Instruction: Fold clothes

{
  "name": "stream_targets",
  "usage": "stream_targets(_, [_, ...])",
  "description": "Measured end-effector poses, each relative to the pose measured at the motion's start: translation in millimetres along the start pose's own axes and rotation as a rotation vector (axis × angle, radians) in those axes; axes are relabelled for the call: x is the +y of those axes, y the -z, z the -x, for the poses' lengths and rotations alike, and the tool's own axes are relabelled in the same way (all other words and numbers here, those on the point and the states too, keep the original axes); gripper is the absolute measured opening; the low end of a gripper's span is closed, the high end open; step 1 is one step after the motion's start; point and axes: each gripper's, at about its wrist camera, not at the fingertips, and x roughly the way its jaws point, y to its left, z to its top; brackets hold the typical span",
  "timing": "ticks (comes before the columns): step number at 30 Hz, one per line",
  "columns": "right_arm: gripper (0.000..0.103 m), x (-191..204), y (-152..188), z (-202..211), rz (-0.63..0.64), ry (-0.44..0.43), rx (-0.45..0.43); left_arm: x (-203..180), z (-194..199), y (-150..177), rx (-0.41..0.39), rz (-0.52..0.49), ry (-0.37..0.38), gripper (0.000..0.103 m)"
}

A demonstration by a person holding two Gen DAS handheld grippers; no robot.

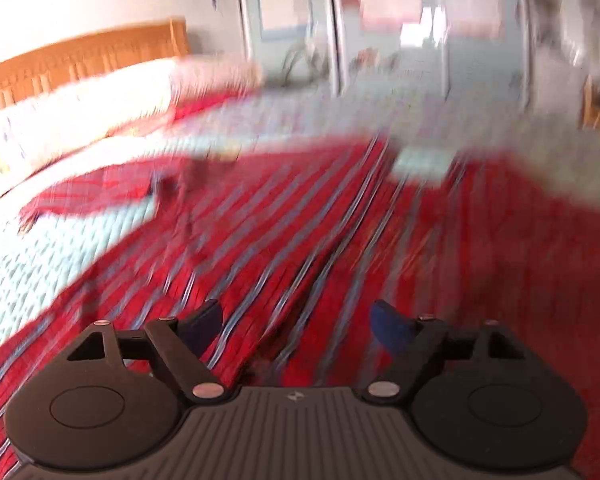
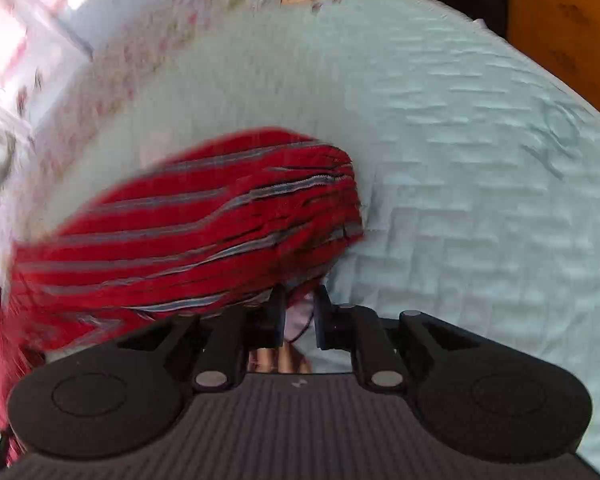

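The red striped garment [image 1: 340,240] lies spread over the bed, filling the lower and middle part of the left wrist view, its grey-blue stripes running from about 7 o'clock up toward 1 o'clock. A red sleeve or flap [image 1: 88,196] reaches out toward 9 o'clock onto the pale quilt. In the right wrist view the same garment [image 2: 204,232] shows as a bunched, gathered mass at 9 to 10 o'clock of the gripper, its puckered edge toward 1 o'clock.

The left hand-held gripper [image 1: 298,324] hangs over the cloth with its jaws wide apart; the dark blue fingertips [image 1: 388,326] stand clear on either side and nothing sits between them. The picture is blurred, so whether the tips brush the fabric cannot be told.

The right hand-held gripper [image 2: 300,316] has its jaws drawn narrow, with only a slim gap. A pale bit of cloth and a thin dark thread sit in that gap, at the garment's lower edge; whether the pads actually press on it cannot be told.

The bed [image 2: 460,200] carries a light mint quilted cover with a stitched brick pattern. At 10 o'clock in the left view sit white pillows [image 1: 80,108] before an orange wooden headboard [image 1: 80,64]. Beyond the bed, at 12 to 1 o'clock, stand pale wardrobe doors [image 1: 340,20], blurred. In the right view a floral sheet [image 2: 112,60] borders the quilt at 10 o'clock, and brown wooden furniture [image 2: 564,20] shows at 2 o'clock.
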Motion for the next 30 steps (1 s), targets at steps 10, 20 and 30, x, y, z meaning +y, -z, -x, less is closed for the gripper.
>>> stream_targets(10, [0.046,169,-9,-9,0.567,-0.130,-0.239,-85,-56,15,-0.164,0.228,0.244,0.103])
stream_targets(20, [0.046,351,-31,-154,0.783,-0.428,0.054,-57,-88,23,0.001,0.470,0.288,0.092])
stream_targets(30, [0.017,407,3,-216,0.914,-0.413,0.254,-36,-105,26,0.021,0.581,0.395,0.098])
